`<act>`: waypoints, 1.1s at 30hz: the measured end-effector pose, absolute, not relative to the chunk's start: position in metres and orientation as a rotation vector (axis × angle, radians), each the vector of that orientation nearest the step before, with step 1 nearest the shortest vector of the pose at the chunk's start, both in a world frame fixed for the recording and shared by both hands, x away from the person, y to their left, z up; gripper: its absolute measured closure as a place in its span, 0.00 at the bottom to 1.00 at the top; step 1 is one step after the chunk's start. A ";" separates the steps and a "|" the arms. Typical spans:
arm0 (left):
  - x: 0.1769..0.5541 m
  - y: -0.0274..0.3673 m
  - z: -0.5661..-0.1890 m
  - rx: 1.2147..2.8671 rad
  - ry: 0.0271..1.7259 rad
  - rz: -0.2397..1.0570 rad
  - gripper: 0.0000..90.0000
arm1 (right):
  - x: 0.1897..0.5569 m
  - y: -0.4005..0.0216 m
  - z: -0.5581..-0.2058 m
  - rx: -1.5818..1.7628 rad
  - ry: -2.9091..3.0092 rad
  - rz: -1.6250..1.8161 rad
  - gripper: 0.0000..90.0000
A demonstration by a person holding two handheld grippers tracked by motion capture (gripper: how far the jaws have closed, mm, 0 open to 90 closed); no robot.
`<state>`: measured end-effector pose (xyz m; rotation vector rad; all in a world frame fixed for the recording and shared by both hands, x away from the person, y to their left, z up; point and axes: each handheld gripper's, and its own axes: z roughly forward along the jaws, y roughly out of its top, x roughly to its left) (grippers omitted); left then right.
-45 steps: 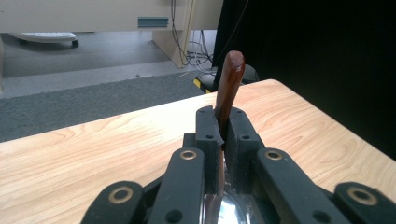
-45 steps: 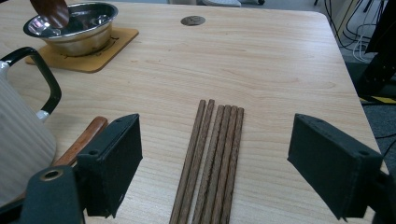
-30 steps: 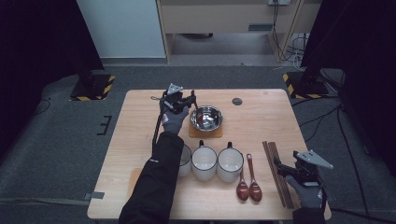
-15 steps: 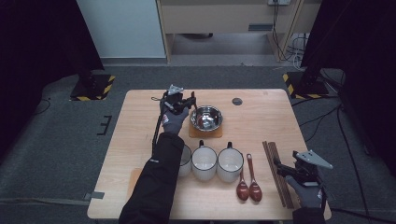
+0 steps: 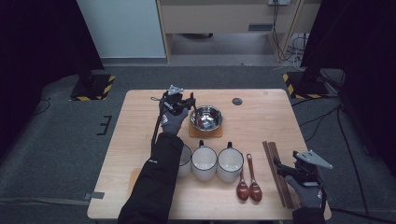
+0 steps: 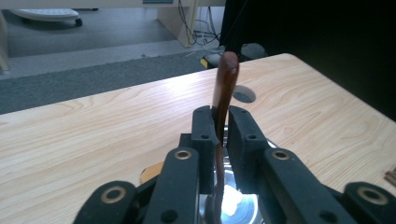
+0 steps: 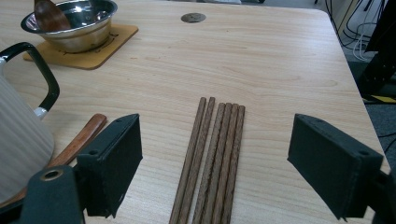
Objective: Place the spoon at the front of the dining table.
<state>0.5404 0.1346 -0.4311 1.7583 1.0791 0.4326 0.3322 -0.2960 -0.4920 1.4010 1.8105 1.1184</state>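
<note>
In the upper middle of the high view, we see our left gripper over the steel bowl, its jaws just starting to open around the wooden spoon, so we judge the spoon is being released there

The left gripper hangs beside the steel bowl; the right gripper rests near the chopsticks.
</note>
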 end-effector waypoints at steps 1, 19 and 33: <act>0.540 0.135 -0.431 1.761 1.081 0.437 0.88 | 0.332 -0.296 -0.492 1.401 1.811 1.118 0.19; 0.538 0.148 -0.438 1.873 1.072 0.540 0.63 | 0.332 -0.294 -0.492 1.380 1.816 1.110 0.20; 0.537 0.160 -0.463 1.916 1.116 0.497 0.58 | 0.333 -0.288 -0.494 1.360 1.854 1.106 0.21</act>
